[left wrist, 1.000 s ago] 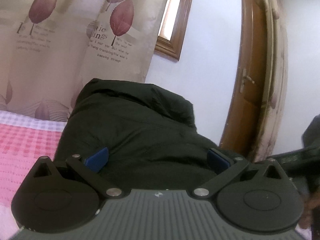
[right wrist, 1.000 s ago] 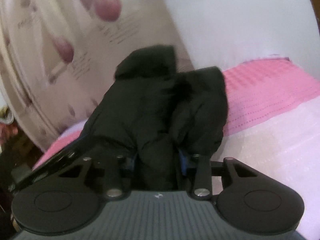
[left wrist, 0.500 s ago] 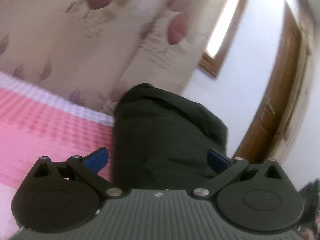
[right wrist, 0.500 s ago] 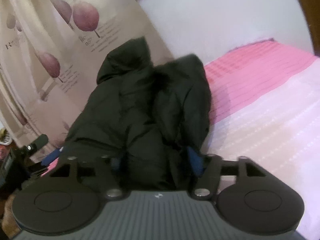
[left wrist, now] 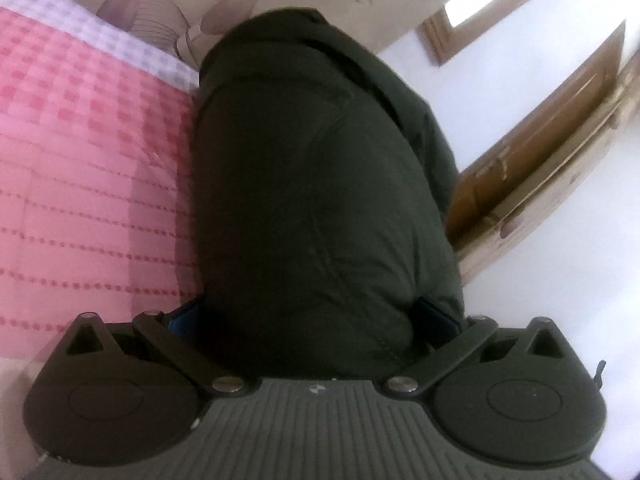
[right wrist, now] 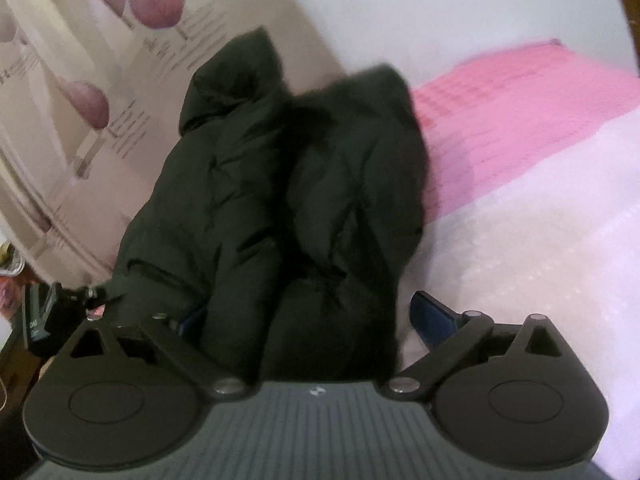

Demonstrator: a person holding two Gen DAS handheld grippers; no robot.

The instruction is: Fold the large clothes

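Releasing the garment is the event shown: the right gripper (right wrist: 316, 312) has its jaws opening, now spread wide, where a second ago they were pinched together on a fold of the dark padded coat (right wrist: 280, 200). Cloth sits between the blue fingers (right wrist: 432, 312), yet on the visible side a strip of pale bedding shows between pad and cloth, so nothing is clamped. The coat lies bunched on the pink bedspread (right wrist: 520, 92), its hood end toward the patterned curtain (right wrist: 80, 80).

In the left wrist view the coat (left wrist: 320, 200) has grown to fill the middle of the frame, and the whole scene has tilted compared with the earlier pictures. The left gripper (left wrist: 316, 320) has wide-set jaws with the coat's bulk between them. Its blue fingers (left wrist: 436, 312) are almost buried in cloth, so whether they press on it cannot be told.

Judged from this, one fold has been laid down and the right hand is free for the next hold.

Hidden or unclear: the coat's lower hem behind both gripper bodies, its sleeves among dark folds, and the blurred far edge of the coat in the right view. The wooden door (left wrist: 540, 160) is cut off.
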